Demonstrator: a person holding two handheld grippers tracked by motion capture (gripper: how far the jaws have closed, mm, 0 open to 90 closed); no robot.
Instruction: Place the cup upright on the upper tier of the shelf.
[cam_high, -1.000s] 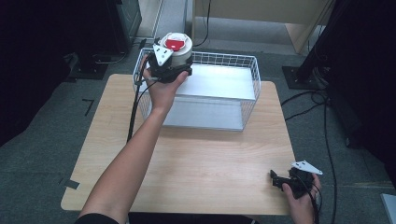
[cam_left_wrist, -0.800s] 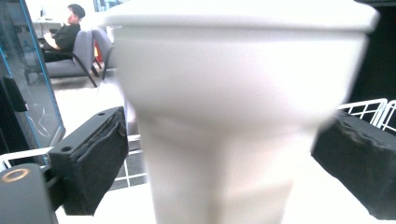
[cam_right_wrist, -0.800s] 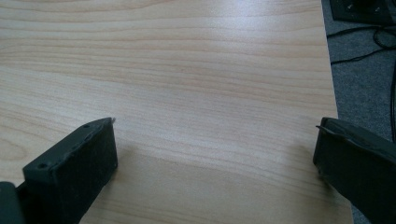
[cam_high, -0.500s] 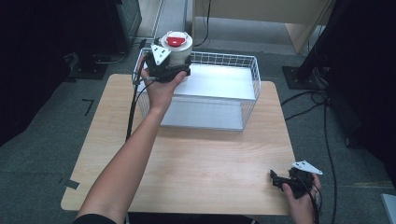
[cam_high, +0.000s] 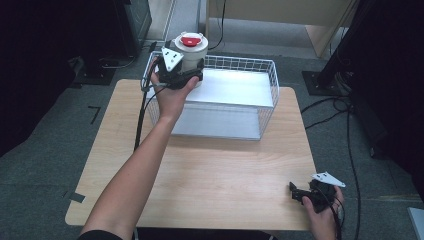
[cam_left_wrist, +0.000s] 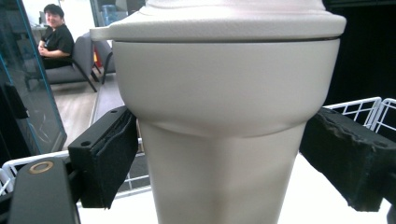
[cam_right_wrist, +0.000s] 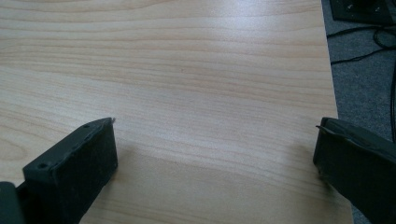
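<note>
Room: grey carpet floor (cam_high: 45, 150) around light wood table (cam_high: 210, 170); dark gear & cables at far left and right; a seated person seen far back in left gripper view.
Left gripper (cam_high: 181, 75): at basket's far-left corner, held by left hand (cam_high: 172, 92), arm running up from table's near-left edge. Jaws spread either side of the cup's narrow lower body; left pad (cam_left_wrist: 109, 154) just beside the cup wall, right pad (cam_left_wrist: 348, 158) stands off with a gap. Contact on the left pad: can't tell for sure.
Cup: white lidded cup (cam_left_wrist: 224, 107), red patch on lid top (cam_high: 190, 41); upright, at wire basket's far-left corner, wide upper part flaring above the pads. Whether its base rests on the basket floor: can't tell.
Basket: white wire basket (cam_high: 267, 75) on table's far edge, centred-ish; pale floor panel inside, bare apart from the cup corner. Rim and walls fence in the cup on the left & far sides; open room inside toward the basket's right.
Table middle: bare wood between basket's near wall and table's near edge; free room.
Right gripper (cam_high: 300, 192): at table's near-right corner, low over the wood, in right hand (cam_high: 322, 217). Jaws wide apart, nothing between, just wood grain; table's right edge close beside right pad (cam_right_wrist: 355, 168).
</note>
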